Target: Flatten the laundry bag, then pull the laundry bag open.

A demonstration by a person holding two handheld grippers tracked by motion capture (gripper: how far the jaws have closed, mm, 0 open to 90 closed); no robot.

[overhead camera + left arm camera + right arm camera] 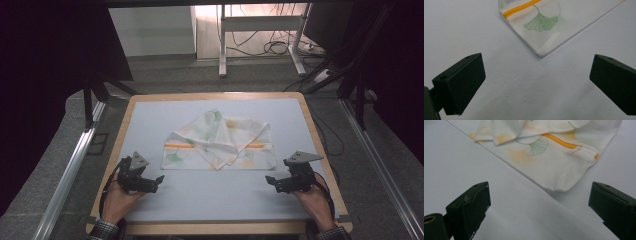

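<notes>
On the worktop (150, 210), a half-folded leaf-print cloth (220, 140) awaits; left hand-held gripper (150, 182) and right hand-held gripper (279, 184) hover spread, empty

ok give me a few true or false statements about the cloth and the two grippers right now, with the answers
1. The left gripper is shut on the cloth. False: its jaws stand open, short of the cloth's near corner.
2. The right gripper is open. True.
3. The cloth has an orange stripe. True.
4. The cloth lies fully flat in one layer. False: a folded flap lies across its top.
5. Both grippers are on the near side of the cloth. True.
</notes>
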